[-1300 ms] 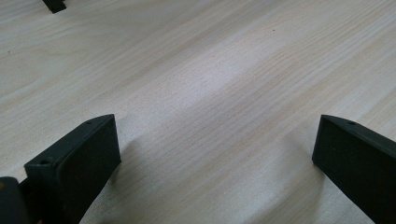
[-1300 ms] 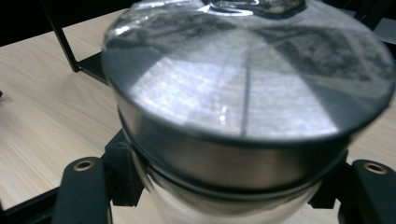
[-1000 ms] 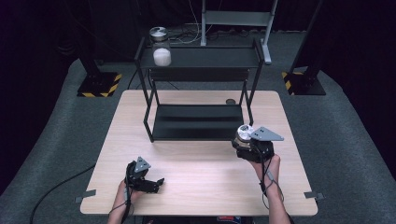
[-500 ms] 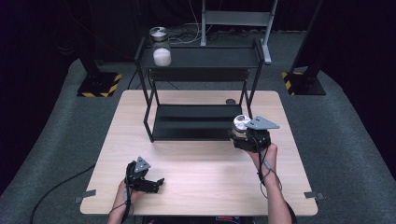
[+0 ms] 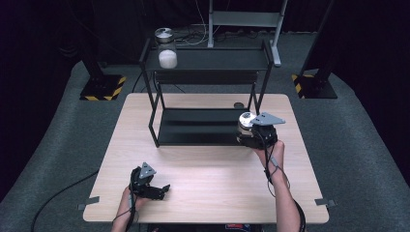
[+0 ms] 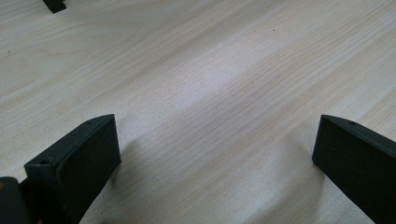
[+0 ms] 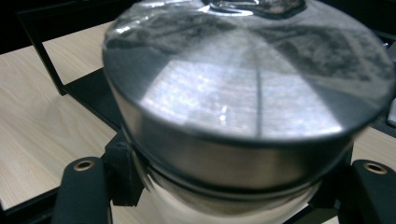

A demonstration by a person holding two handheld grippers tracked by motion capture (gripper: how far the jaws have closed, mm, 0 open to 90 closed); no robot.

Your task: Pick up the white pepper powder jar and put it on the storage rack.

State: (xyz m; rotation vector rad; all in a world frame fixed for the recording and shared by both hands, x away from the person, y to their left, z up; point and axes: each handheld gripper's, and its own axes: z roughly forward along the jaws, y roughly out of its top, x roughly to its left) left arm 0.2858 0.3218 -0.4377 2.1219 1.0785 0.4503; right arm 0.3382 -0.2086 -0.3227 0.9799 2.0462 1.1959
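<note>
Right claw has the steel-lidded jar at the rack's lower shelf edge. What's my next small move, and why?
Probably ease the right claw forward to carry the jar over the lower shelf. It is gripped at the shelf's right front corner, and a matching jar already stands on the top shelf.

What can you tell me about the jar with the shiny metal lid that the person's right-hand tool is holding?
The glass jar with the round brushed-metal lid stands upright between the black jaws of the right gripper, which press on its sides just under the lid. Below the lid something white shows through the glass. In the high view it sits at the right front corner of the black metal two-tier rack, above the pale wooden table.
</note>
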